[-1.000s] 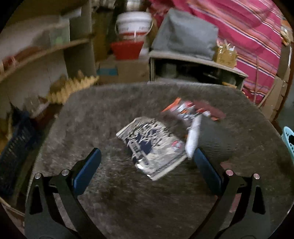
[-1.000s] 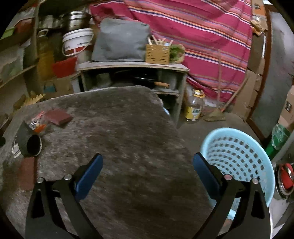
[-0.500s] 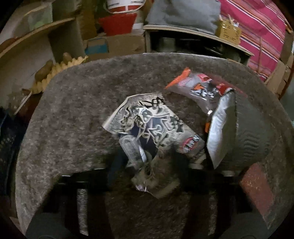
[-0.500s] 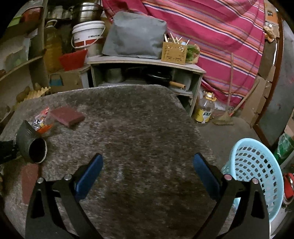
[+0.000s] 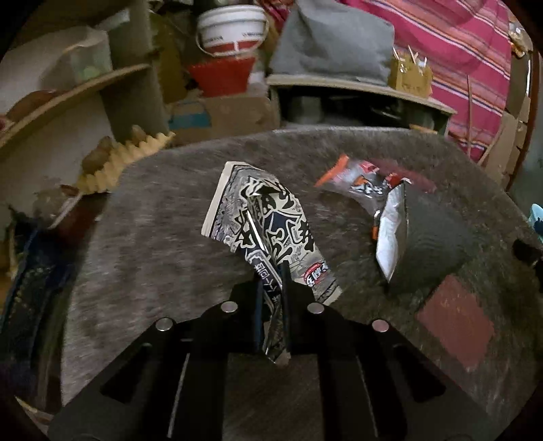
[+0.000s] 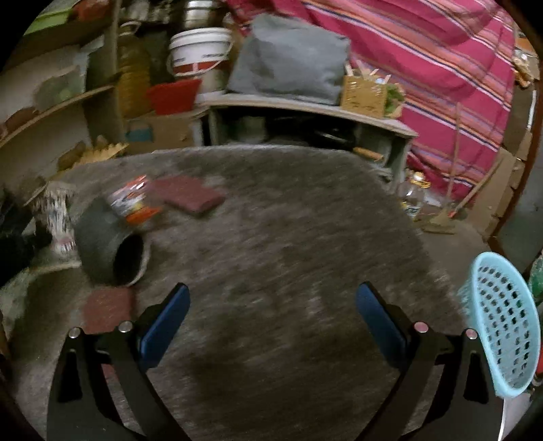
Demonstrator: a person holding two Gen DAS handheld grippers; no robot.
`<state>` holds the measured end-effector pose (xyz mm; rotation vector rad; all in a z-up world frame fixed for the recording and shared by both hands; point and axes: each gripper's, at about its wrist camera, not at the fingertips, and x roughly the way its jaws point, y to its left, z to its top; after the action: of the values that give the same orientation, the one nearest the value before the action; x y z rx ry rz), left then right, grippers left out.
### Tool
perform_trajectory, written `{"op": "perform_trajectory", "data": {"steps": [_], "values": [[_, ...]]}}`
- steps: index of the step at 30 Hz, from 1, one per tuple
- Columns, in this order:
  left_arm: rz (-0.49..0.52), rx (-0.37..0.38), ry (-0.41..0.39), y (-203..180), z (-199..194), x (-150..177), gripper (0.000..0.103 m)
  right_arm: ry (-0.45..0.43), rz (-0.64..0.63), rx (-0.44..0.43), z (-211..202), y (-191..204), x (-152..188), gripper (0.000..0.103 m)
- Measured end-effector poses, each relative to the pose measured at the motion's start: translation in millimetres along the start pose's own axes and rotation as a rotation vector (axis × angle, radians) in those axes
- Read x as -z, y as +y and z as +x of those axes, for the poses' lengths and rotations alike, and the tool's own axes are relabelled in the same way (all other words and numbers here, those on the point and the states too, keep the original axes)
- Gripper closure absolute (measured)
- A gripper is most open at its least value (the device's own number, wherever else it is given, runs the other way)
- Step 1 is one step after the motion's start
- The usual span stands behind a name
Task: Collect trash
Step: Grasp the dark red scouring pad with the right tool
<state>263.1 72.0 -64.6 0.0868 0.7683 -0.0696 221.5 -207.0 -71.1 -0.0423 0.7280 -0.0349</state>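
Note:
My left gripper (image 5: 271, 281) is shut on the near end of a black-and-white printed snack wrapper (image 5: 261, 220), which stands up off the grey rug (image 5: 152, 237). An orange-and-silver wrapper (image 5: 359, 179) lies beyond it to the right, against a dark grey cup on its side (image 5: 431, 241). My right gripper (image 6: 271, 312) is open and empty above the rug (image 6: 288, 237). In the right wrist view the wrapper (image 6: 57, 217), the cup (image 6: 112, 247) and the orange wrapper (image 6: 132, 200) sit at the left. A light blue basket (image 6: 502, 325) is off the rug at the right.
Two dark red pads lie on the rug, one near the cup (image 5: 454, 322) and one farther back (image 6: 186, 193). Behind the rug stand a low shelf with a grey cushion (image 5: 332, 44), a white bucket (image 5: 230, 27), cardboard boxes and a striped red cloth (image 6: 424, 61).
My left gripper came down over the printed wrapper, closed on its near end and lifted it upright. My right gripper swung left, so the basket moved toward the right edge of its view.

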Motion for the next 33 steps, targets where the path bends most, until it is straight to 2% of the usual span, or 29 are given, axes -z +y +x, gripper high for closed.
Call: {"op": "perform_trajectory", "data": {"steps": [7, 15, 23, 25, 26, 27, 28, 33], "values": [[-0.053, -0.016, -0.011, 43, -36, 29, 0.095, 0.017, -0.026, -0.075, -4, 38, 21, 0.007], [-0.087, 0.008, 0.001, 60, -57, 67, 0.095, 0.031, -0.071, -0.147, -13, 75, 32, 0.007], [-0.103, 0.002, 0.007, 65, -69, 88, 0.095, 0.060, -0.143, -0.122, -6, 99, 39, 0.008], [-0.109, 0.001, 0.012, 65, -70, 90, 0.095, 0.073, -0.148, -0.125, -4, 100, 39, 0.016], [-0.109, 0.001, 0.013, 65, -70, 91, 0.095, 0.082, -0.147, -0.143, -3, 100, 39, 0.031], [-0.110, -0.001, 0.014, 65, -70, 92, 0.095, 0.093, -0.144, -0.178, -1, 100, 39, 0.041], [-0.108, -0.003, 0.012, 63, -71, 91, 0.095, 0.102, -0.138, -0.222, -1, 99, 39, 0.046], [-0.086, 0.001, -0.017, 47, -80, 82, 0.096, 0.060, -0.104, -0.252, -14, 81, 39, 0.048]]}}
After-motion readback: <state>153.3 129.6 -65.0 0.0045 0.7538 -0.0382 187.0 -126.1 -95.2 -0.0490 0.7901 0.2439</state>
